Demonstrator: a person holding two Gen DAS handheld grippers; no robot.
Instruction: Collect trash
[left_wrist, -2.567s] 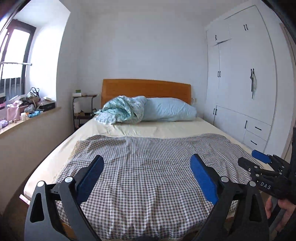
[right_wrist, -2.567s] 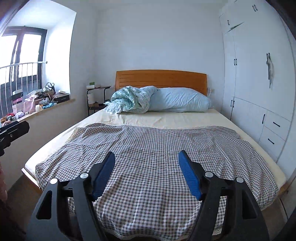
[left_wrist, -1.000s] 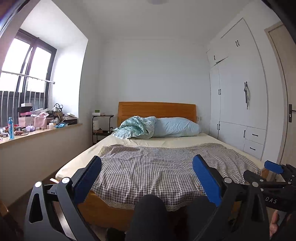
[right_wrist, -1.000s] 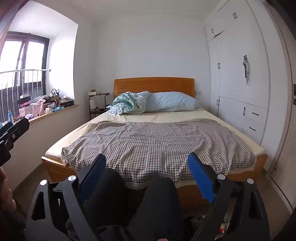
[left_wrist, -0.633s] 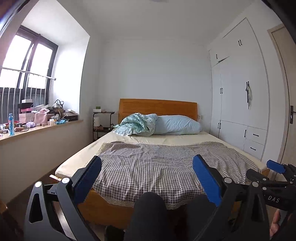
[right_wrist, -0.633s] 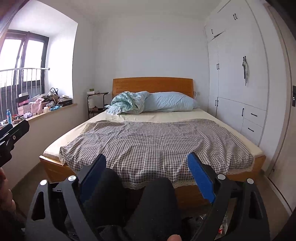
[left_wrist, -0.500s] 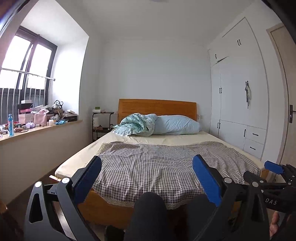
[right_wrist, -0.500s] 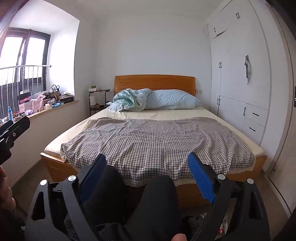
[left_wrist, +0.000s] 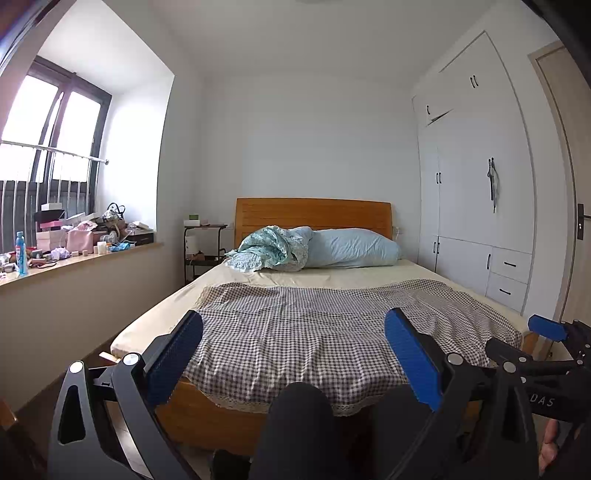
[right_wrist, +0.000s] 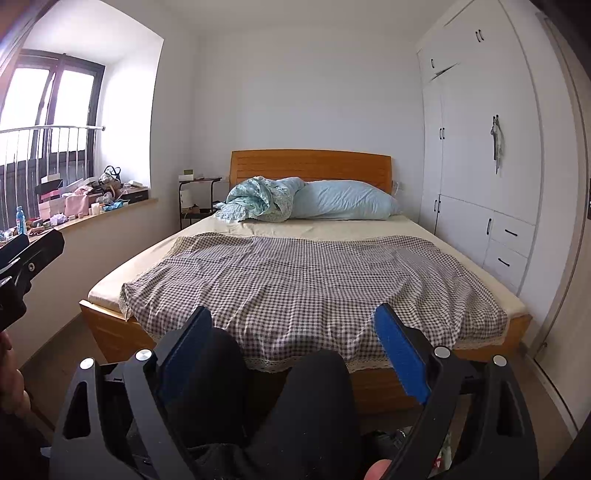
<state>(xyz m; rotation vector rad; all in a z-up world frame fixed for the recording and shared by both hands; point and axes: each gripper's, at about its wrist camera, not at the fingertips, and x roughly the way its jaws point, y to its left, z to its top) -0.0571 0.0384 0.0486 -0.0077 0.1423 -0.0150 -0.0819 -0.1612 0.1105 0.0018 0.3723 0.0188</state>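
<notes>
No piece of trash shows clearly on the bed (left_wrist: 325, 332) or on the floor around it. My left gripper (left_wrist: 295, 354) is open and holds nothing, hovering over a person's dark-trousered legs (left_wrist: 299, 424) at the foot of the bed. My right gripper (right_wrist: 293, 350) is likewise open with nothing between its blue pads (right_wrist: 400, 354), above the same legs (right_wrist: 314, 406). Small colourful bits (right_wrist: 443, 452) lie on the floor at the lower right, mostly hidden behind the right finger. The windowsill (left_wrist: 74, 258) carries cluttered boxes, bags and a crumpled white wad (left_wrist: 59, 254).
A checked blanket (right_wrist: 303, 280) covers the bed, with a blue pillow (right_wrist: 343, 206) and bunched quilt (right_wrist: 255, 201) at the wooden headboard. A white wardrobe (right_wrist: 487, 192) lines the right wall. A black nightstand (left_wrist: 205, 245) stands left of the bed. Narrow floor strips run along both sides.
Both grippers have drawn back from over the blanket to beyond the foot of the bed, and the person's legs have come into view. In the last half second almost nothing moved.
</notes>
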